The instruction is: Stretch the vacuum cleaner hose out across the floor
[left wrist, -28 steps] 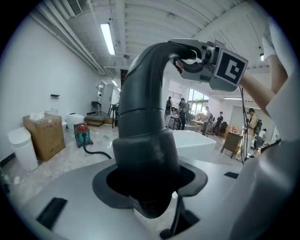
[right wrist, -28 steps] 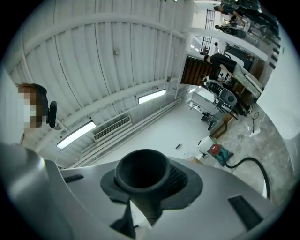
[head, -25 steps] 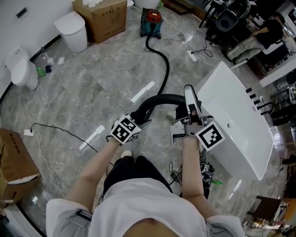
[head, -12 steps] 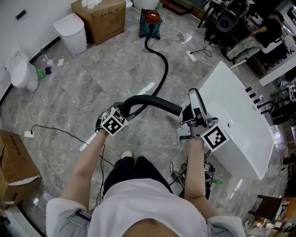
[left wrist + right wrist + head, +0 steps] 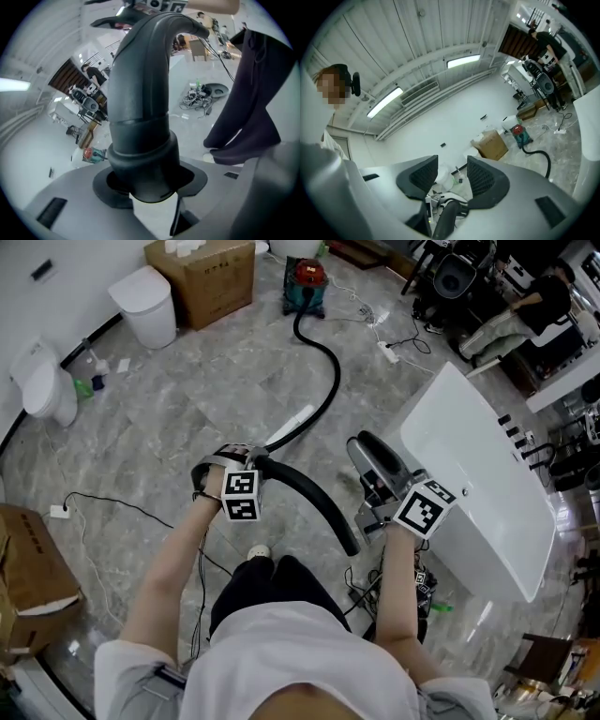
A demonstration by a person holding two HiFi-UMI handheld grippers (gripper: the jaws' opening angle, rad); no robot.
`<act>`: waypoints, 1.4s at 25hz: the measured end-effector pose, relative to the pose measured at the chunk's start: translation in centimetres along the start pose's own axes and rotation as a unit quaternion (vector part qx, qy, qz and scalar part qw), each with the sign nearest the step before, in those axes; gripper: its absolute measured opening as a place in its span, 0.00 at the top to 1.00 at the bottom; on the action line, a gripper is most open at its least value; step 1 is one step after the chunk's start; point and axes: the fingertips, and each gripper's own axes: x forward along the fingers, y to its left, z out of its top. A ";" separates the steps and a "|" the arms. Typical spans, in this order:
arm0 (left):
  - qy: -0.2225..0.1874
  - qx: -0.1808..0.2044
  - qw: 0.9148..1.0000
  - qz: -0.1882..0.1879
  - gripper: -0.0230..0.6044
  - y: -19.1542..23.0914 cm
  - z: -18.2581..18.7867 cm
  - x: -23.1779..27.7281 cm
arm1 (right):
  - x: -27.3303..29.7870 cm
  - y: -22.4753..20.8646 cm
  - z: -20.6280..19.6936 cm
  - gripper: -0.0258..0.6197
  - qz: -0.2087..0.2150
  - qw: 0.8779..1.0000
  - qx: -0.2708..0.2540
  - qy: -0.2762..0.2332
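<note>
The hose [image 5: 323, 371] end has swung down out of the right gripper [image 5: 452, 176], whose fingers have just been opening and are empty; the left gripper [image 5: 150, 187] is clamping the hose in its fingers above the floor [image 5: 187, 409]. We are thinking it best to be backing away from the vacuum cleaner [image 5: 307, 282], pulling low and steadily

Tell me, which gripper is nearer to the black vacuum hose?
Left. The left gripper is clamped on the hose; the right gripper, whose jaws have just been opening with nothing between the pads, hovers beside its free end.
</note>
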 end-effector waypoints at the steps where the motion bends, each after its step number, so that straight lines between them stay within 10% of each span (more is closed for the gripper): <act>1: 0.004 0.029 1.000 0.006 0.62 0.0 0.3 0.0 | 0.4 0.2 -0.7 0.68 0.006 1.000 -0.001 0.012; 5: 0.030 0.096 0.995 0.027 0.62 -0.1 -0.2 0.9 | 1.0 0.5 -1.6 0.68 0.014 1.000 0.018 0.003; 9: 0.041 0.037 0.997 0.046 0.61 0.2 -2.4 1.7 | 0.6 0.3 -1.5 0.68 0.014 1.000 0.027 -0.004; 13: 0.072 0.001 0.997 0.038 0.39 -0.4 -5.1 2.3 | 0.1 -0.1 -1.0 0.68 0.007 0.999 0.034 -0.024; 19: 0.110 0.024 0.993 0.023 0.34 -1.5 -7.4 2.4 | 0.3 0.0 -0.9 0.68 0.010 0.998 0.047 -0.031; 26: 0.097 -0.046 0.992 0.061 0.35 0.2 -7.5 1.1 | 0.4 -0.2 -1.1 0.68 0.014 0.997 0.061 -0.038; 27: 0.095 -0.047 0.992 0.070 0.36 0.4 -7.4 0.9 | 0.4 -0.3 -1.1 0.68 0.014 0.997 0.063 -0.040; 31: 0.060 -0.077 0.987 0.128 0.92 1.3 -6.6 -0.3 | 0.5 -0.3 -1.2 0.68 0.008 0.998 0.052 -0.039; 35: 0.006 -0.155 0.978 0.141 0.95 1.6 -5.2 -1.5 | 0.5 -1.3 -2.6 0.68 -0.024 0.998 0.051 -0.028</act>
